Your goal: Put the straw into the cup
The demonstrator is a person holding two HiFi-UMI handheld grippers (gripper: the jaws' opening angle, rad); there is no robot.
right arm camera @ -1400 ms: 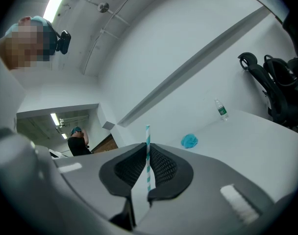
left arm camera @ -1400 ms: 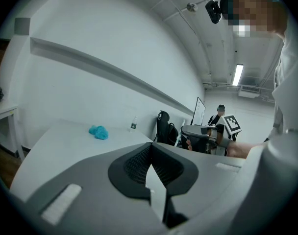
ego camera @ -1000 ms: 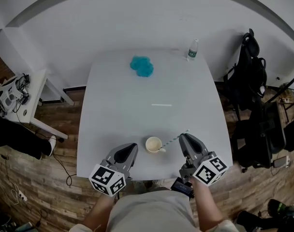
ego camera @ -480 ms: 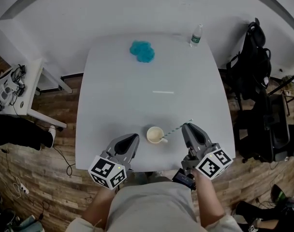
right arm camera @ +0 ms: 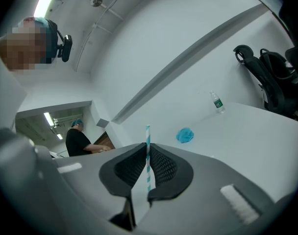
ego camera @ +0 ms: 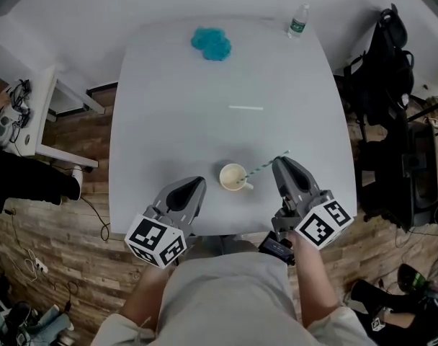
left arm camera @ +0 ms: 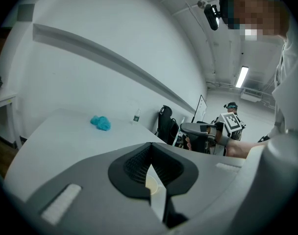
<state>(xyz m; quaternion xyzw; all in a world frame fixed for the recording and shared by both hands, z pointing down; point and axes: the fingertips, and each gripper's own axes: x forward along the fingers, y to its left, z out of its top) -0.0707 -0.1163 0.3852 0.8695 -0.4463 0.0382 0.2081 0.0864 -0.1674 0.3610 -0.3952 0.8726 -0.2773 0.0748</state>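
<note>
A: As we start nearest the person, what is the right hand-held gripper (ego camera: 281,163) doing?

B: It is clenched on a striped paper straw (ego camera: 264,167). The right gripper view shows the straw (right arm camera: 148,168) pinched upright between the pads.

A: And the left hand-held gripper (ego camera: 193,187)?

B: Its jaws are pressed together with nothing in them. It hovers over the near edge of the white bench (ego camera: 168,121), just left of the cup (ego camera: 222,177).

A: Where does the straw end?

B: It slants down and to the left from the right jaws, and its low end reaches over the rim into the cup. The cup stands between the two grippers.

A: Farther out?

B: A second straw (ego camera: 246,108) lies flat at mid-bench, well apart from the cup. Beyond it a blue cloth (ego camera: 211,42) sits near the far edge, with a water bottle (ego camera: 298,21) at the far right corner. A black backpack (ego camera: 387,49) is off the bench to the right.
</note>
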